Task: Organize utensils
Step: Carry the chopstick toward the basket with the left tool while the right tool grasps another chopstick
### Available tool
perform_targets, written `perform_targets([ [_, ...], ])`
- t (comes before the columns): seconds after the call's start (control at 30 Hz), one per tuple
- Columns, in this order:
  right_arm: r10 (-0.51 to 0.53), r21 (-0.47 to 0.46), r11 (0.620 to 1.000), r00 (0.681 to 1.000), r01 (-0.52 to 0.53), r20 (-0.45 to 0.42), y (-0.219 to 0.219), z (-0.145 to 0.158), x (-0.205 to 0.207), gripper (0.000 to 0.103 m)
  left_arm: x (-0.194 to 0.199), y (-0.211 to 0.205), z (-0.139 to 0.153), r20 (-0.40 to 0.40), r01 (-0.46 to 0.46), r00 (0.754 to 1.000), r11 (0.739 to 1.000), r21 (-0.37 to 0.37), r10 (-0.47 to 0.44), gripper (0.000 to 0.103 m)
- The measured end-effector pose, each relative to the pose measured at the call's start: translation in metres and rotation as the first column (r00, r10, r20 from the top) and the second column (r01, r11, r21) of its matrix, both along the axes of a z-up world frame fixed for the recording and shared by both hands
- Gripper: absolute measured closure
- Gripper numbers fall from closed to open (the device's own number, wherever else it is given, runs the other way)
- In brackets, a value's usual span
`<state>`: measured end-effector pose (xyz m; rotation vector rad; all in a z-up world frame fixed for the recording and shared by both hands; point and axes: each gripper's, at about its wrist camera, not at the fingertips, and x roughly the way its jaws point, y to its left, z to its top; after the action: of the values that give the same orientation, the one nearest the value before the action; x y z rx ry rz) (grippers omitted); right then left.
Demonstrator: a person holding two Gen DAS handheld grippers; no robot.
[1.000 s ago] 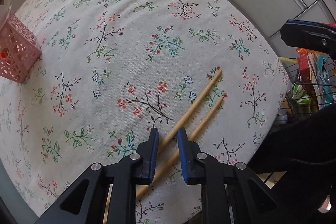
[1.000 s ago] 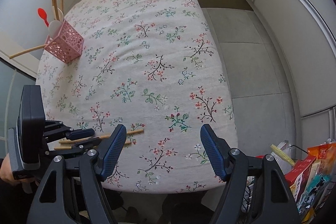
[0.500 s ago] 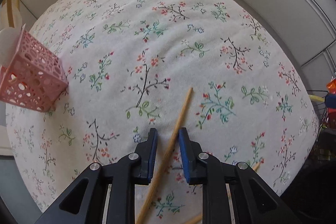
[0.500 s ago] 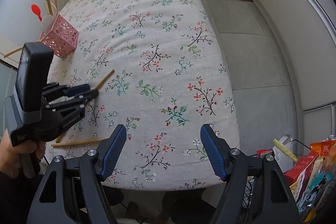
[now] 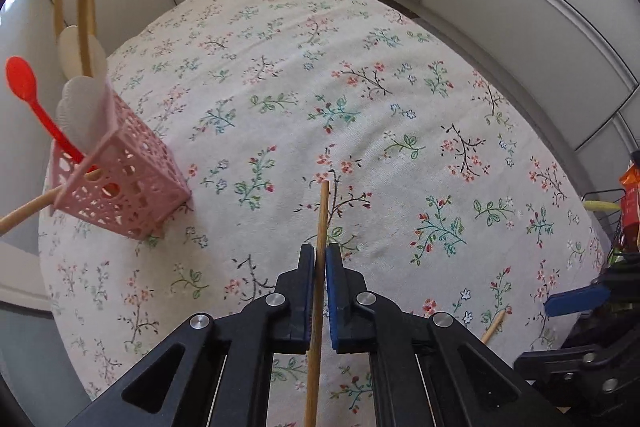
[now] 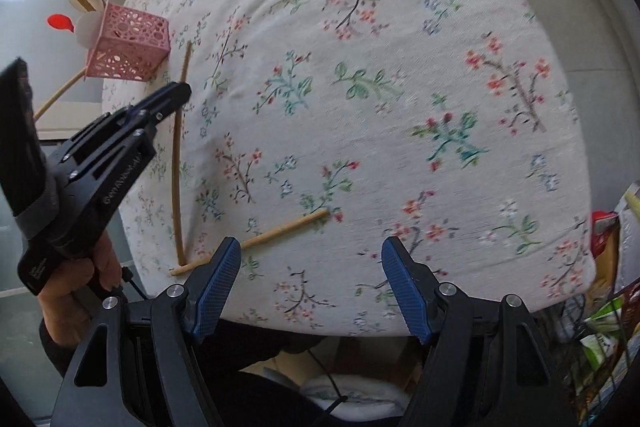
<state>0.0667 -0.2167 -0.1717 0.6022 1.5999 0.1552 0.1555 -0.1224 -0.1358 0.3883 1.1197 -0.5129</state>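
A wooden chopstick [image 5: 322,211] runs up between the pads of my left gripper [image 5: 319,251], whose jaws are closing tight on its shaft. It hangs above the floral tablecloth [image 5: 400,99], tip forward. The right wrist view shows the same chopstick [image 6: 175,167] held by the left gripper [image 6: 180,91], just short of the pink perforated holder [image 6: 128,47]. That holder [image 5: 124,183] has a red spoon [image 5: 24,83], white spoons and wooden sticks in it. A second chopstick [image 6: 280,229] lies on the cloth near the front edge. My right gripper [image 6: 312,263] hovers open just above its near half.
A hand [image 6: 76,291] holds the left gripper's handle at the table's left front corner. A wire basket of packets [image 6: 604,311] stands off the table's right edge. White wall panels [image 5: 500,7] close in behind the table.
The left gripper has lifted one chopstick off the cloth, carried it toward the pink holder and squeezed tighter. The right gripper has dropped down toward the other chopstick.
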Motion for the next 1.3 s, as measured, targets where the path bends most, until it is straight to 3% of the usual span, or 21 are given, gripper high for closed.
perform_targets([
  [0.13, 0.014, -0.025, 1.000, 0.998, -0.015, -0.056, 0.022, -0.018, 0.004, 0.037, -0.007, 0.032, 0.018, 0.012, -0.030, 0.999, 0.999, -0.043, 0.031, 0.098],
  [0.27, -0.004, -0.063, 0.998, 0.999, 0.001, -0.041, 0.036, -0.015, 0.011, 0.046, -0.016, 0.066, 0.029, 0.019, -0.058, 0.998, 0.996, -0.073, 0.059, 0.098],
  [0.47, 0.037, -0.205, 0.978, 0.999, -0.034, 0.008, 0.070, -0.005, 0.024, 0.055, -0.027, 0.100, 0.044, 0.028, -0.096, 0.995, 0.987, -0.132, 0.100, 0.098],
  [0.7, 0.105, -0.370, 0.926, 0.992, -0.071, 0.072, 0.103, -0.004, 0.047, 0.059, -0.030, 0.128, 0.045, 0.016, -0.156, 0.987, 0.975, -0.158, 0.160, 0.098],
  [0.87, 0.194, -0.507, 0.853, 0.977, -0.126, 0.085, 0.139, -0.006, 0.058, 0.061, -0.032, 0.142, 0.042, 0.005, -0.182, 0.983, 0.970, -0.159, 0.185, 0.098],
  [1.1, 0.200, -0.505, 0.857, 0.969, -0.101, 0.146, 0.160, -0.004, 0.074, 0.089, -0.029, 0.153, 0.042, -0.012, -0.216, 0.976, 0.961, -0.172, 0.217, 0.098],
  [1.3, 0.186, -0.429, 0.900, 0.960, -0.082, 0.207, 0.135, -0.006, 0.100, 0.098, -0.029, 0.156, 0.040, -0.011, -0.230, 0.973, 0.956, -0.181, 0.232, 0.098],
])
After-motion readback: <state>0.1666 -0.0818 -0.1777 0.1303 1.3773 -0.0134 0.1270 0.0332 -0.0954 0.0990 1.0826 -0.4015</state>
